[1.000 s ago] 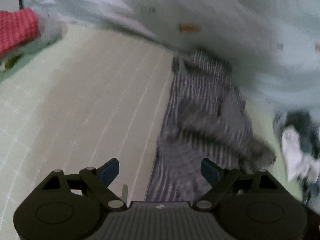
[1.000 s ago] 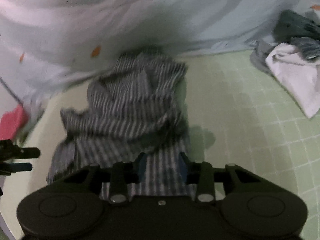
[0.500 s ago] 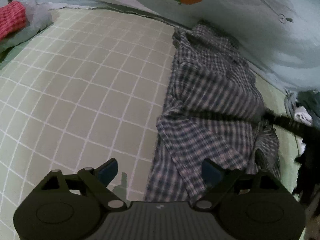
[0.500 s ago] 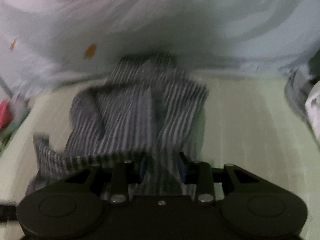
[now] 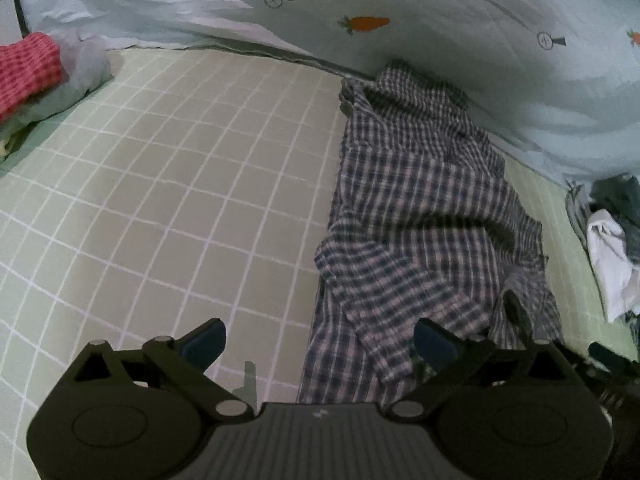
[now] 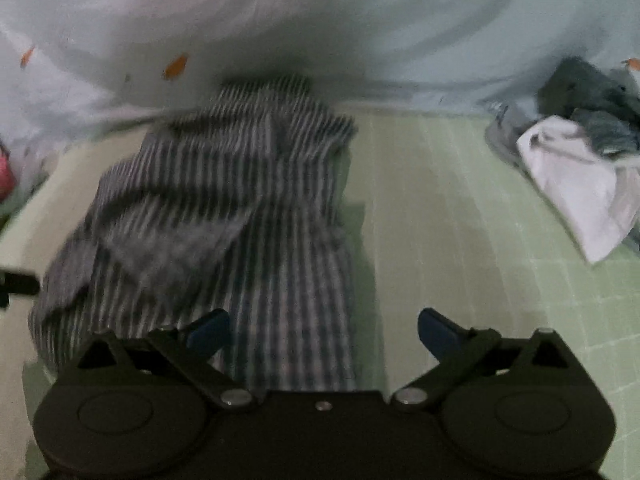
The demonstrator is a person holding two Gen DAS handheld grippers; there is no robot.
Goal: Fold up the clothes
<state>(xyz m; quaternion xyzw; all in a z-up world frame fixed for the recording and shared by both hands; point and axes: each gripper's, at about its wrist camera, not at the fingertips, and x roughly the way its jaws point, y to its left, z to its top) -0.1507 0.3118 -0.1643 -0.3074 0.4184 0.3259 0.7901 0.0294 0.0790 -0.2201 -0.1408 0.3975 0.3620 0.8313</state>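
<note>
Plaid shirt [image 5: 420, 208]: rumpled on the bed, ahead of both grippers.
Left gripper [image 5: 318, 340]: fingers apart, just opened wider, shirt hem under its right finger.
Right gripper [image 6: 324, 326]: fingers just sprung apart, apparently released; cloth blurred beneath.

**Matte black grippers, blue-tipped**

The left gripper [image 5: 318, 344] has a dark body with two round housings, a ribbed grey centre panel bearing a small pale mark, and silver pivot screws at 5 and 7 o'clock of its linkage arms. The right gripper [image 6: 324, 330] matches (its centre panel is plain black, with one small screw). Both carry blue fingertips [image 6: 210, 330].
</note>
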